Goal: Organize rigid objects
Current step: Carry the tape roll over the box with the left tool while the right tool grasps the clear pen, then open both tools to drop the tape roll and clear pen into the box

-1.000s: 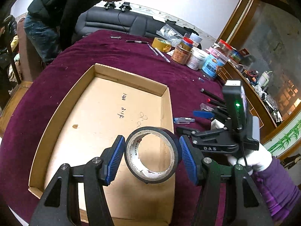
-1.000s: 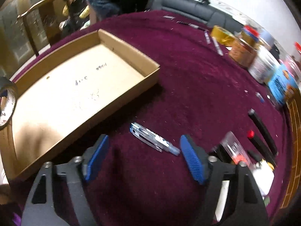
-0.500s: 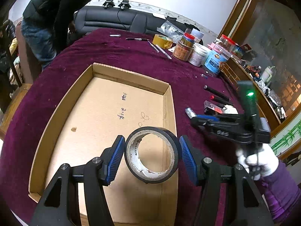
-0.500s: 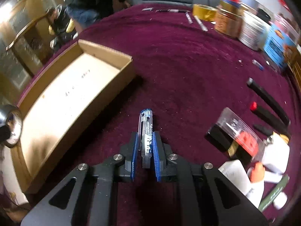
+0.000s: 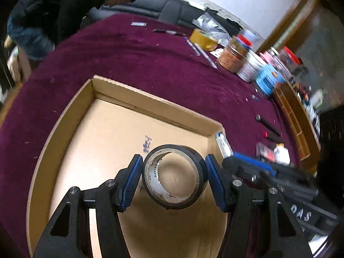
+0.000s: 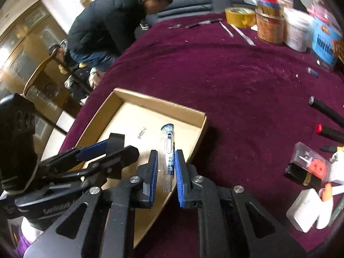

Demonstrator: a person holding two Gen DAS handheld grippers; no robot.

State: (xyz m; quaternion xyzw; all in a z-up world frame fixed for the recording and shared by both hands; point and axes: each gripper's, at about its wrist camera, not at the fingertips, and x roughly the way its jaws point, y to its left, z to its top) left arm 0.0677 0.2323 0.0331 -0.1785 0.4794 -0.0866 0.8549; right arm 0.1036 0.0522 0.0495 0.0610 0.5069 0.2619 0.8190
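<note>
The left claw (image 5: 173, 177) was closed around a roll of black tape (image 5: 174, 175), its blue pads pressed against the roll's two outer sides, and it held the roll in the air above the floor of a shallow cardboard tray (image 5: 64, 126). The tray sat on a desk covered in maroon cloth (image 5: 150, 64). The right claw (image 6: 165, 175) was narrowed onto a clear pen with a blue cap (image 6: 167, 150), gripping its barrel while the capped end pointed toward 12 o'clock over the tray's right wall (image 6: 198, 133). In the right wrist view the left claw appeared at 9 o'clock, over the tray's interior. Jars and tubs (image 6: 286, 28) and a roll of yellow tape (image 6: 239, 16) stood at 1 o'clock on the far side of the desk. Black markers (image 6: 326, 109) and a small clear packet (image 6: 309, 163) lay at 3 o'clock. A man in a dark jacket (image 6: 111, 19) bent beside the desk at 11 o'clock
</note>
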